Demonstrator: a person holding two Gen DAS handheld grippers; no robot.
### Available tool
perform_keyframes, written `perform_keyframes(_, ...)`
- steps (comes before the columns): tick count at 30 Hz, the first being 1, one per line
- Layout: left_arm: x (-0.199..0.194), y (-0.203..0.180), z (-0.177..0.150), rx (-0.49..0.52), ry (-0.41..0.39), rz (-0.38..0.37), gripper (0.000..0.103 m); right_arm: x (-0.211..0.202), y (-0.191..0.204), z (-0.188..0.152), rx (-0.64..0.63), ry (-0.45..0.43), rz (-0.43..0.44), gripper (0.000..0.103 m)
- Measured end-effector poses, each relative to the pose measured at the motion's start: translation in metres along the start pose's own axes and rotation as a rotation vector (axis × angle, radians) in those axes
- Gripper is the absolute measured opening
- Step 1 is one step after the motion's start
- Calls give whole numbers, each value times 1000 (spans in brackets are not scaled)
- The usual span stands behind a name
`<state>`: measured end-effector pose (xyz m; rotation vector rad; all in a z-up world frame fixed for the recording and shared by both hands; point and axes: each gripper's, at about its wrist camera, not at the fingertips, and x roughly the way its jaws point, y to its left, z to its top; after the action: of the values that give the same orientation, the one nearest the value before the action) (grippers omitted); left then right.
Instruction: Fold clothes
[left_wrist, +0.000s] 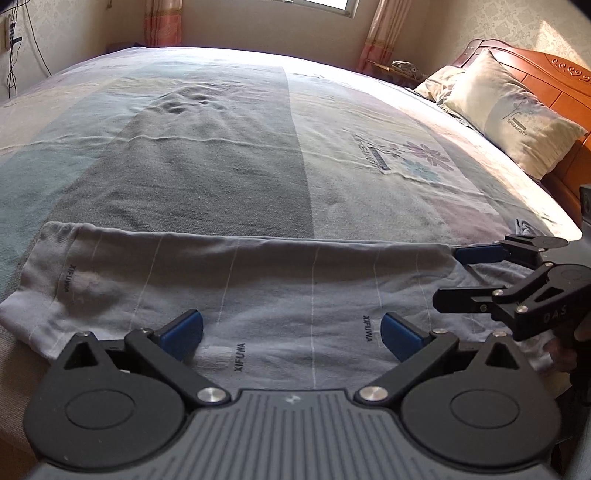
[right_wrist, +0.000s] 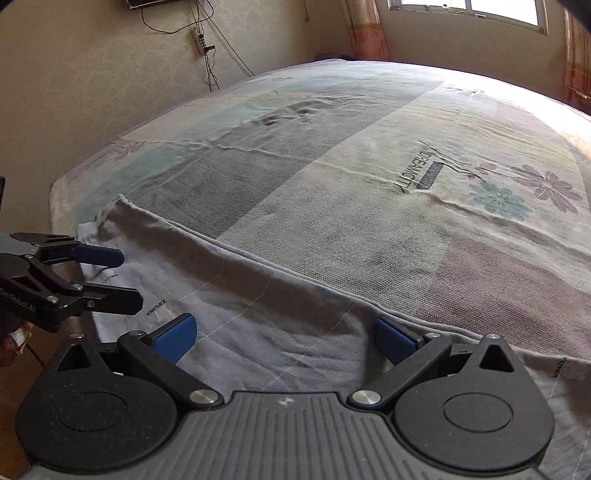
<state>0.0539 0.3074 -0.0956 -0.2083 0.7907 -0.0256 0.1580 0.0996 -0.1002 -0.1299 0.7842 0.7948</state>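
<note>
- Two grippers are in play. The left gripper (left_wrist: 291, 332) has its blue pads spread wide over the grey garment (left_wrist: 229, 280), with nothing between them.
- The right gripper (right_wrist: 284, 338) is likewise spread apart above the same cloth, its blue pads hovering over the fabric and pinching nothing.
- Each camera catches the other tool: the left wrist view shows the right gripper (left_wrist: 448, 275) at 3 o'clock, jaws parted at the garment's right end; the right wrist view shows the left gripper (right_wrist: 131, 275) at 9 o'clock, also parted, at the cloth's left end.
- One garment lies there, a pale grey piece with thin white lines and small "XIFUWA" lettering, folded into a long band across the near edge of the bed (left_wrist: 221, 155), its folded edge on the far side.
- The bed carries a single sheet with grey, teal and cream panels, flower prints and "DREAMCITY" lettering.
- Only the left wrist view shows the two pillows (left_wrist: 506, 114) at 2 o'clock, leaning against an orange wooden headboard (left_wrist: 535, 70).
- Only the right wrist view shows a power strip (right_wrist: 199, 40) with dangling cables on the wall at 11 o'clock.
- Both views include a window with pinkish curtains (left_wrist: 162, 22) at 12 o'clock.
</note>
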Motion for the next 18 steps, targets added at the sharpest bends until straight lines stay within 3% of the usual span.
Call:
perform_keyframes(6, -13, -12, 5, 51, -2, 23, 102, -11, -9, 18, 17, 4, -3, 103)
perform_keyframes(11, -4, -33, -10, 180, 50, 99, 102, -68, -18, -9, -12, -53, -136, 103)
perform_keyframes(14, -2, -36, -17, 200, 38, 119, 103, -88, -28, -35, -11, -56, -196, 103)
perform_keyframes(18, -2, -36, -17, 190, 41, 119, 103, -90, -44, -45, 70, -56, -166, 103)
